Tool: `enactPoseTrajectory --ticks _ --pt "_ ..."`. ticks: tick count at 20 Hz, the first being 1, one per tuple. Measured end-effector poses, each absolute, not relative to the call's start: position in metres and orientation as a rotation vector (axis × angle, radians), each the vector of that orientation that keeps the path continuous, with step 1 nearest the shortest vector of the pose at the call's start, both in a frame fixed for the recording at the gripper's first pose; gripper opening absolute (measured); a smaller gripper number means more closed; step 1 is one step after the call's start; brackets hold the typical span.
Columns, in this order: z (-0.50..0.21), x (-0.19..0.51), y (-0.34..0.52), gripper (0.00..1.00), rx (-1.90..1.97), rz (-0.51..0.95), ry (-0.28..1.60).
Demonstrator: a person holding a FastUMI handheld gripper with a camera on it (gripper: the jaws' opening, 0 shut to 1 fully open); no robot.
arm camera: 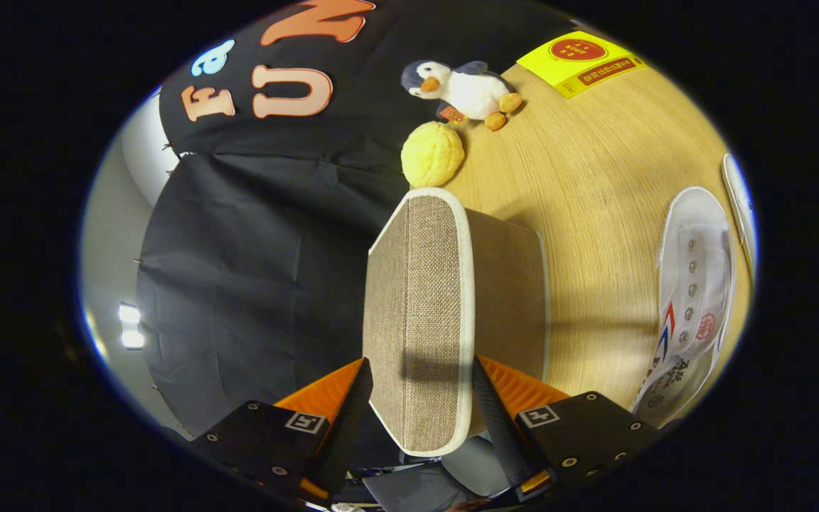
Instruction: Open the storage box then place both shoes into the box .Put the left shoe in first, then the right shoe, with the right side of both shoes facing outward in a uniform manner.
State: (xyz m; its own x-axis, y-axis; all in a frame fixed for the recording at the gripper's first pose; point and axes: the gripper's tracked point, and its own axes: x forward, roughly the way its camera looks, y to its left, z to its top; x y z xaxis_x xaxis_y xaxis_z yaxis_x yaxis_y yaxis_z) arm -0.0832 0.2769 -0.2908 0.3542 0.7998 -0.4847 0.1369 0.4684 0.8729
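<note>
While we look along the gripper (pixel 420 398), its two fingers press on either face of the storage box's lid (pixel 416 313), a woven beige panel with a pale trim, so the tool is clenched on that lid. Beside the lid stands the brown storage box (pixel 509 284) on the wooden table (pixel 594 171), and a white shoe (pixel 694 299) lies well apart from it. Beyond the box we see a yellow ball (pixel 432 153), a plush penguin (pixel 463 87) and a yellow book (pixel 581 60).
</note>
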Motion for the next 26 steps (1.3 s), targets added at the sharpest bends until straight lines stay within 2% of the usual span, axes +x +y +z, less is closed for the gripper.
enactPoseTrajectory --ticks 2,5,7,8,10,16,19,23,26 --pt "-0.28 -0.076 0.279 0.74 1.052 0.562 1.126" --pt "-0.266 -0.078 0.292 0.68 1.056 0.625 1.118" --pt "-0.249 -0.082 0.305 0.56 1.084 0.661 1.103" --pt "-0.243 -0.08 0.311 0.44 1.083 0.67 1.092" --pt "-0.223 -0.074 0.326 0.34 1.092 0.711 1.061" --pt "-0.171 -0.052 0.37 0.16 1.066 0.774 0.971" --pt "-0.161 -0.056 0.404 0.16 1.019 0.826 1.024" --pt "-0.152 -0.053 0.451 0.16 0.955 0.852 0.997" --pt "-0.159 -0.042 0.484 0.16 0.906 0.813 0.997"
